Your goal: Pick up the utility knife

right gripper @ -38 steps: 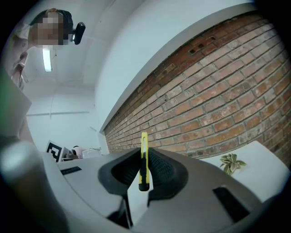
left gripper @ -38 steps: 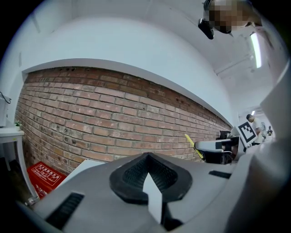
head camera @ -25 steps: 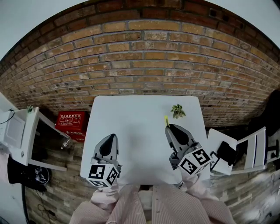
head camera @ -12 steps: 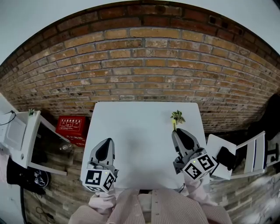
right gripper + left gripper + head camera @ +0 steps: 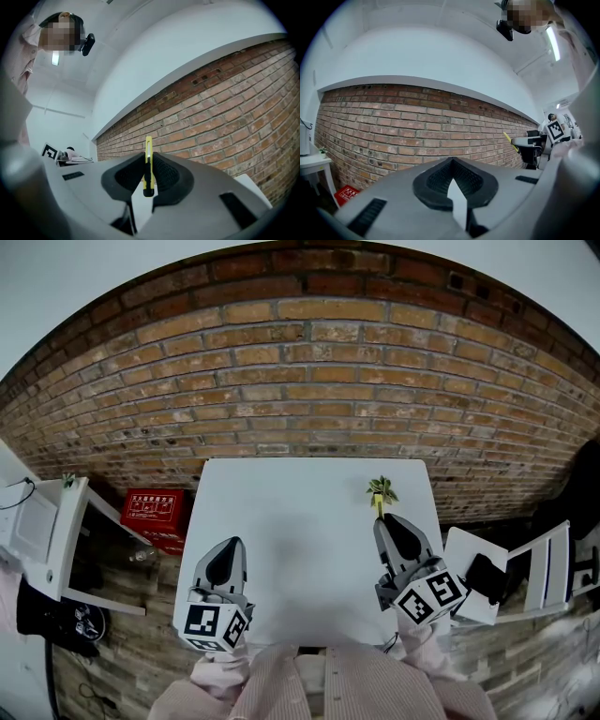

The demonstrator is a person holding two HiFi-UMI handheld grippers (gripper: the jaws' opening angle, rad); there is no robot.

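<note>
My right gripper [image 5: 147,177] is clamped on the yellow utility knife [image 5: 148,161], its pads pressing the slim body from both sides, the jaws only a little apart. The knife stands on edge and pokes out past the tips. In the head view it seems clear of the white table [image 5: 281,521], just short of the small potted plant [image 5: 382,487]. My left gripper [image 5: 451,180] is closed on nothing, well apart from the knife

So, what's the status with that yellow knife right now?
Right gripper shut on utility knife, held over white table. Left gripper shut, empty. Small plant ahead of knife tip.
</note>
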